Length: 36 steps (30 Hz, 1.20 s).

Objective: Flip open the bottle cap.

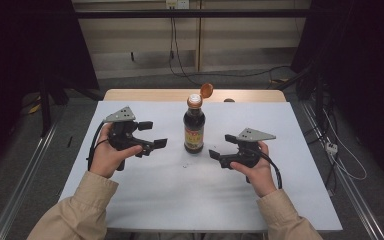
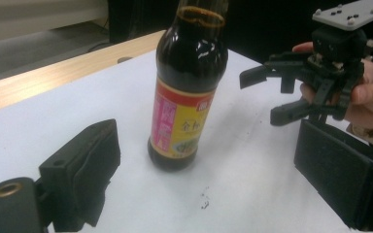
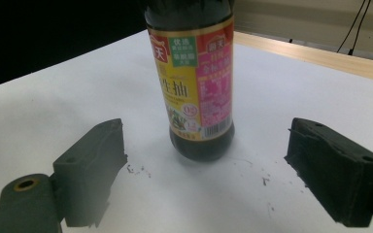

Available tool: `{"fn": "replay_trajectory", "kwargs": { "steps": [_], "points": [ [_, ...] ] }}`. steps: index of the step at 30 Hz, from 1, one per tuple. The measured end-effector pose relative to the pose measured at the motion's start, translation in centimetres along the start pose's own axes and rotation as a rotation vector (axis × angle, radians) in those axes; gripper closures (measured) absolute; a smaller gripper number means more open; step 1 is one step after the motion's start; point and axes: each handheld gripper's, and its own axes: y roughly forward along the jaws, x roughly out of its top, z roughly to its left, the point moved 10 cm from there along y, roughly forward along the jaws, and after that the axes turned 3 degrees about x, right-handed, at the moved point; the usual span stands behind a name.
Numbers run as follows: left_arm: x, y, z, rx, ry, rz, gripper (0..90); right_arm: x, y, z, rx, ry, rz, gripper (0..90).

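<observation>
Nearest the camera in the high view, two forearms in tan sleeves (image 1: pixel 80 210) came in from the bottom edge, each hand holding a gripper above the white table (image 1: pixel 145 200). The left hand (image 1: pixel 111 155) held the left gripper (image 1: pixel 153 134), whose jaws stood wide apart and held nothing; in the left gripper view its two black padded jaws rose from the lower corners with bare table between them. The right hand (image 1: pixel 255 167) held the right gripper (image 1: pixel 222 145), its jaws likewise spread wide and empty, and the right gripper view showed the same open gap between its pads. Both grippers pointed inward toward a bottle (image 1: pixel 194 127) of dark sauce that stood upright on the table between them, near each but touching neither. The bottle (image 2: pixel 187 87) carried a yellow, red and pink label, and in the right gripper view the bottle (image 3: pixel 196 82) stood centred in line with the open jaws, just beyond them. A few small dark specks (image 3: pixel 136 170) lay on the table near its base, possibly crumbs or scuffs. The bottle's orange flip cap (image 1: pixel 206 90) stood hinged open above the neck. Farther off, the wooden edge (image 1: pixel 155 95) of the table showed past the white surface, and beyond it cables (image 1: pixel 180 65) ran along the floor by a pale wall.
</observation>
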Motion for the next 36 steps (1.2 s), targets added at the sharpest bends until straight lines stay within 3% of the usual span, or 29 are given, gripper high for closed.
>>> {"fn": "replay_trajectory", "kwargs": {
  "steps": [24,36],
  "points": [
    [-5.6,-1.2,0.0,0.007,-0.011,0.017,9.3,-2.5,-2.9,-0.1,-0.006,-0.009,0.02,13.5],
    [-7.2,-1.9,0.2,0.017,-0.027,0.017,9.3,-3.4,-4.4,-0.4,-0.02,-0.007,0.014,13.5]
  ]
}}
